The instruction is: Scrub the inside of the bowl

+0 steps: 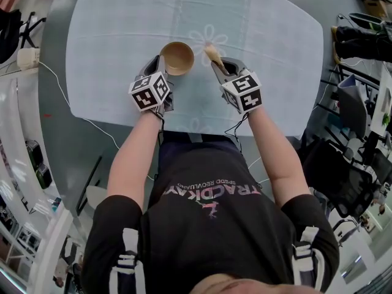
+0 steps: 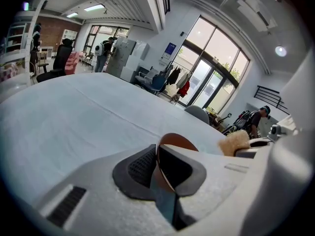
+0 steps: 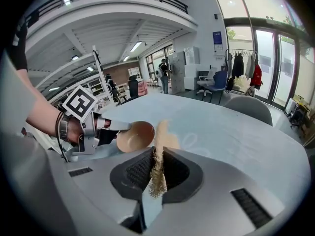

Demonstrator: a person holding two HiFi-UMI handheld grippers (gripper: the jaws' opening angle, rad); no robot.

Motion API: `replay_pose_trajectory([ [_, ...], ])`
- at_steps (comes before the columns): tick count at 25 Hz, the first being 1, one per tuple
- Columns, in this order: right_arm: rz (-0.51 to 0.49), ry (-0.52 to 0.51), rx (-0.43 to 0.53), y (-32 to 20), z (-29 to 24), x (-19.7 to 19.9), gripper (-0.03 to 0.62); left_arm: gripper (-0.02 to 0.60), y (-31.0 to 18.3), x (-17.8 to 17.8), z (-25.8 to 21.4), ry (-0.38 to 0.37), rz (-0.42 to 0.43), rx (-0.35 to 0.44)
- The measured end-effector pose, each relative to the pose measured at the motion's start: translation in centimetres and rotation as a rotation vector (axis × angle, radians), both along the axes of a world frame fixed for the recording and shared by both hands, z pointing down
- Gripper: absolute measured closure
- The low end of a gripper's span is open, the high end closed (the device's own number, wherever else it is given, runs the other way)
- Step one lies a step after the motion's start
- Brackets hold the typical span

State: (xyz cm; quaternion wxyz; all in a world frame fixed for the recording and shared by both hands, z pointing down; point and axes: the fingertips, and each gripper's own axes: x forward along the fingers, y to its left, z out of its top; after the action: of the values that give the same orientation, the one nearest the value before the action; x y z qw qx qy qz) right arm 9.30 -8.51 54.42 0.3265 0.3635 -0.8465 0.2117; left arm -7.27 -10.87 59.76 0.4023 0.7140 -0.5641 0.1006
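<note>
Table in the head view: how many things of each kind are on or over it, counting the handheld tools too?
Bowl: 1
Scrubbing pad: 1
Handheld grippers: 2, the left gripper and the right gripper
Tablecloth: 1
Total: 5

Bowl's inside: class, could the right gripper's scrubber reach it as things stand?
Probably yes: the bowl, rim held by the left gripper, opens toward the scrubber in the right gripper, with nothing between.

Small round tan-brown bowl [image 1: 177, 57], empty, rim pinched in the left claw [image 1: 160, 65], tilted with its inside toward the right, over the cloth-covered bench [image 1: 110, 35], tan fibrous scrubber [image 1: 214, 54] clamped in the right claw [image 1: 220, 68], just beside the bowl, not touching it
</note>
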Motion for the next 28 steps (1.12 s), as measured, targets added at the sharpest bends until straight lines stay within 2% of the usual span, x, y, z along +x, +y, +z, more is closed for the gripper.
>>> replay_pose_trajectory([
  [4,0.001,-0.013,0.008,0.3,-0.5,0.4,0.562,0.544,0.4,0.0,0.5,-0.022,0.026,-0.009],
  [6,-0.001,-0.018,0.01,0.4,-0.6,0.6,0.562,0.468,0.6,-0.1,0.6,-0.029,0.028,-0.011],
  [7,-0.001,-0.021,0.012,0.4,-0.7,0.7,0.562,0.46,0.7,-0.3,0.5,-0.033,0.025,-0.009],
  [13,0.001,-0.075,0.051,-0.1,-2.8,1.8,0.562,0.46,1.7,-1.8,-1.9,-0.07,-0.021,0.036],
  [16,0.002,-0.122,0.082,-0.6,-4.9,2.0,0.562,0.463,2.3,-2.4,-4.8,-0.09,-0.029,0.089],
  [20,-0.021,-0.185,0.142,-0.8,-8.5,2.3,0.562,0.511,3.8,-1.9,-9.6,-0.149,-0.015,0.19],
  [23,-0.053,-0.234,0.199,-0.4,-11.6,2.5,0.562,0.548,5.2,-0.7,-13.4,-0.205,-0.002,0.271],
  [28,-0.111,-0.325,0.292,0.9,-17.1,3.3,0.562,0.561,8.7,2.8,-19.0,-0.271,0.009,0.386],
])
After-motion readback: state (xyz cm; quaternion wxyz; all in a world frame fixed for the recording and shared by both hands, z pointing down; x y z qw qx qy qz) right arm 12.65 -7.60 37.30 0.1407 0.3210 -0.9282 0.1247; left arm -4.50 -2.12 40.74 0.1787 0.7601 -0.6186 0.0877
